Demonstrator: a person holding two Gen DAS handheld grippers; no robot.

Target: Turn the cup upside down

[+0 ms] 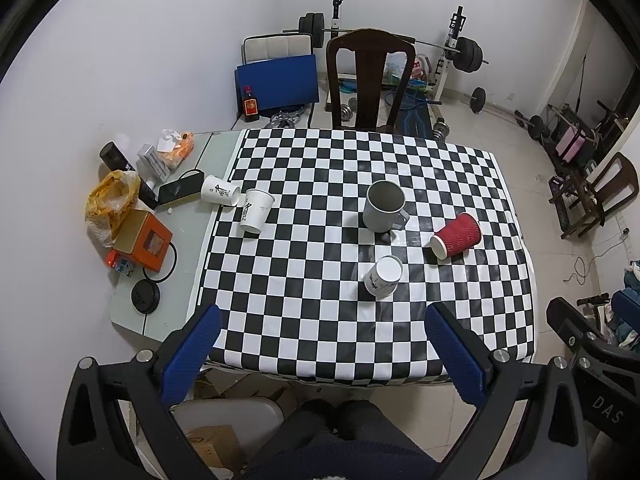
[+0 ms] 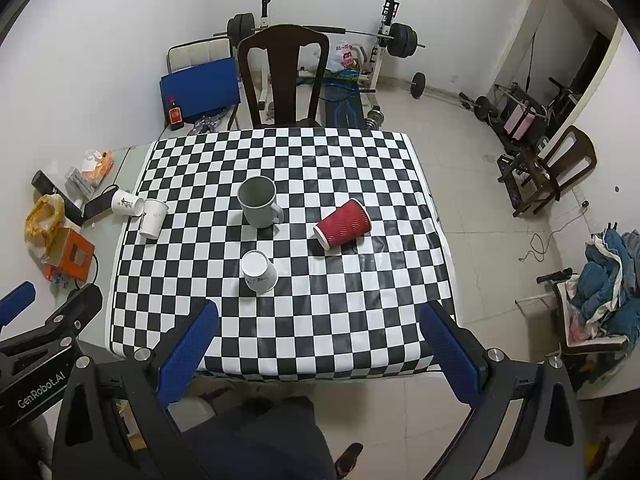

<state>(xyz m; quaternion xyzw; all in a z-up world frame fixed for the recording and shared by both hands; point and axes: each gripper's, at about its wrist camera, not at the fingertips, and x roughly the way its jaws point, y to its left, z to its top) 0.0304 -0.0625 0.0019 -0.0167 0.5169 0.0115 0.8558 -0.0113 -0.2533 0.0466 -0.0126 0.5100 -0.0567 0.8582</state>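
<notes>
A checkered table (image 1: 304, 320) (image 2: 360, 340) holds several cups. A grey mug (image 1: 383, 205) (image 2: 258, 201) stands upright, mouth up. A white paper cup (image 1: 384, 276) (image 2: 259, 271) stands upside down in front of it. A red ribbed paper cup (image 1: 457, 235) (image 2: 343, 223) lies on its side to the right. Two white paper cups sit at the left: one upright (image 1: 256, 211) (image 2: 153, 218), one on its side (image 1: 220, 190) (image 2: 126, 202). My left gripper (image 1: 325, 354) and right gripper (image 2: 320, 350) are both open and empty, high above the table's near edge.
Clutter lies on the grey side strip at the left: an orange box (image 1: 144, 242), a yellow bag (image 1: 110, 200), a black lid (image 1: 145, 296). A dark wooden chair (image 1: 368, 80) stands at the far edge. Gym weights stand behind.
</notes>
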